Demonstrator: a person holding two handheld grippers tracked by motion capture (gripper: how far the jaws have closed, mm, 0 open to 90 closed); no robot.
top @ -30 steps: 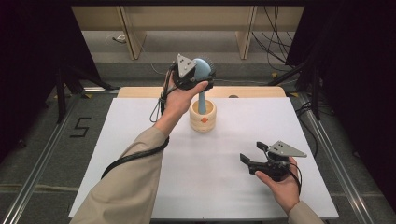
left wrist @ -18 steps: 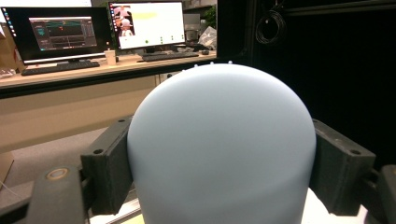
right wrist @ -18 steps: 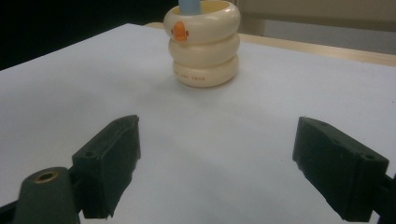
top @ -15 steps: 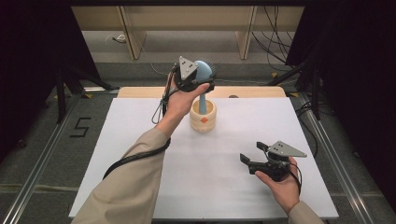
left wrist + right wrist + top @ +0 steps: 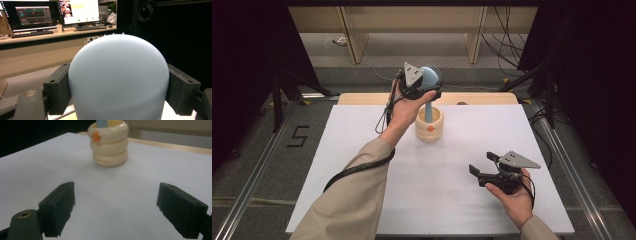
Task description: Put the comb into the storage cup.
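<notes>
A cream ribbed holder (image 5: 429,125) with an orange duck mark (image 5: 96,136) stands upright near the table's far middle. A pale blue brush stands in it; its handle (image 5: 428,111) goes down into the holder and its rounded head (image 5: 430,77) rises above. My left gripper (image 5: 424,88) is shut on that head; in the left gripper view the blue dome (image 5: 118,80) sits tight between both jaws. My right gripper (image 5: 481,167) rests open near the front right of the table, its jaws wide apart and empty, facing the holder (image 5: 108,143).
The white table top (image 5: 362,165) has a wooden strip (image 5: 482,98) along its far edge. Beyond it are shelving legs and cables on the floor. A desk with monitors (image 5: 35,15) shows behind the brush in the left gripper view.
</notes>
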